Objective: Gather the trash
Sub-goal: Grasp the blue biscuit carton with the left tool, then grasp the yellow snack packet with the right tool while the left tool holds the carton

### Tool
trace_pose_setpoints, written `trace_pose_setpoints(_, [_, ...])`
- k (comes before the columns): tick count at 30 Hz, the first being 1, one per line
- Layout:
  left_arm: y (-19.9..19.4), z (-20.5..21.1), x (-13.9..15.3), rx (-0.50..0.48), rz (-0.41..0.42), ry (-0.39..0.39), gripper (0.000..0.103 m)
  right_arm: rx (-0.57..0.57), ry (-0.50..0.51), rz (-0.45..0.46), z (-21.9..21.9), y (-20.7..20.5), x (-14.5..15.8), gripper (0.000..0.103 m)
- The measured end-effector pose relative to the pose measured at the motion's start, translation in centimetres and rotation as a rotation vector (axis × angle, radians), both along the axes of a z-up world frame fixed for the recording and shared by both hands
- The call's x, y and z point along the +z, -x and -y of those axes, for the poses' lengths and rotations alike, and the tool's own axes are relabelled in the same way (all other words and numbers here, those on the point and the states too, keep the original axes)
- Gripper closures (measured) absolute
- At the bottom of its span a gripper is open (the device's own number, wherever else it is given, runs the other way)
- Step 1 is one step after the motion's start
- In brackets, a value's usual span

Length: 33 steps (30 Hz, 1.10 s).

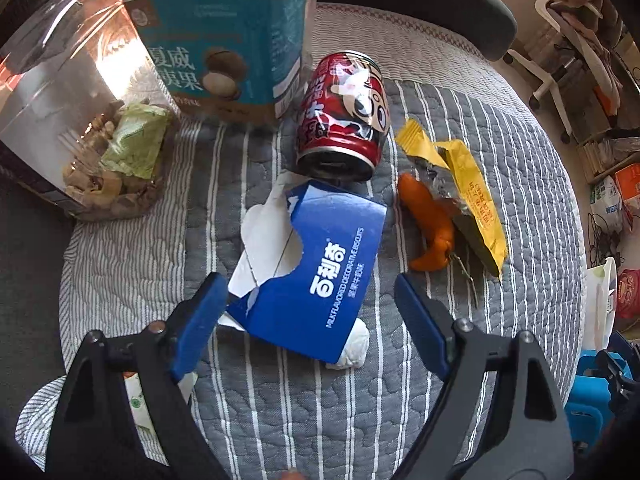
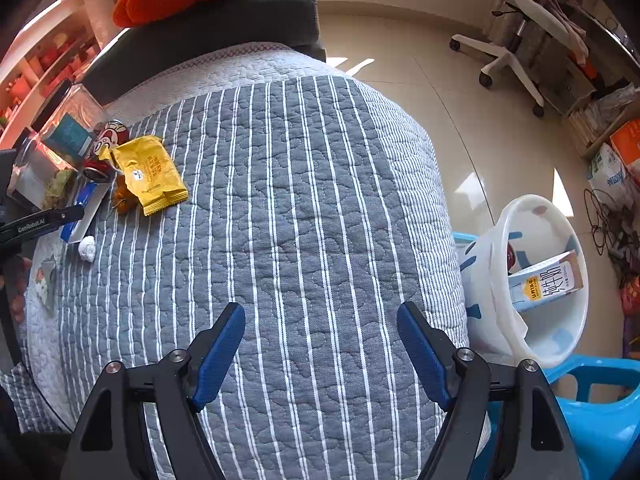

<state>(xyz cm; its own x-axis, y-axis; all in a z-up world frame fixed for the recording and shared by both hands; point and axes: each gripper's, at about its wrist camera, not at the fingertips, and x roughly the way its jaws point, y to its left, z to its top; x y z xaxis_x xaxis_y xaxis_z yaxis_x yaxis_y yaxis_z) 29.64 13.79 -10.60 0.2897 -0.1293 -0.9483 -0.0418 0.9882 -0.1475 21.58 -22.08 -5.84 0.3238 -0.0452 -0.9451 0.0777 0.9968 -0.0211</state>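
1. Trash lies on the quilt ahead of our left gripper: a torn blue box, a red can on its side just beyond it, an orange peel and a yellow wrapper to the right.
2. We hold the left gripper wide open; its fingers flank the box's near end and grip nothing.
3. A white wad pokes out from under the box.
4. Clear jars stand at the left.
5. From the right wrist, we see our right gripper wide open and empty above bare quilt.
6. The wrapper, can and box sit far left.
7. A white bin beside the quilt holds a carton.
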Motion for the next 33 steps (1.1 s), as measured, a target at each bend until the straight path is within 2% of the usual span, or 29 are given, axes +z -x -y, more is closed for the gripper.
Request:
trace_pose_setpoints(1, [-0.1,-0.3,-0.3,0.016,-0.009,0.018,0.032,0.002,0.003,0.000,-0.1,-0.2,-0.1,0.024])
trace_pose_setpoints(4, [0.0,-1.1,-1.0,0.037,-0.028,0.081,0.038,0.018,0.015,-0.001,-0.9,-1.1,-0.6,0.024])
trace_pose_setpoints(10, [1.3,-2.3,-0.8,0.045,-0.030,0.124,0.042,0.112,0.002,0.001,-4.6,-3.8,-1.7,0.024])
trace_pose_setpoints(16, [4.1,-1.7,1.2,0.009,-0.020,0.077,0.043,0.182,-0.059,0.009,-8.5,-7.1,-3.5,0.023])
trace_pose_setpoints(23, [5.9,-1.6,3.3,-0.055,0.031,-0.038,0.043,0.216,-0.154,0.063,-11.7,-10.9,-4.7,0.023])
trace_pose_setpoints(33, [6.0,-3.7,3.4,0.002,0.033,-0.057,0.042,0.241,-0.221,0.102,-13.3,-14.0,-6.2,0.023])
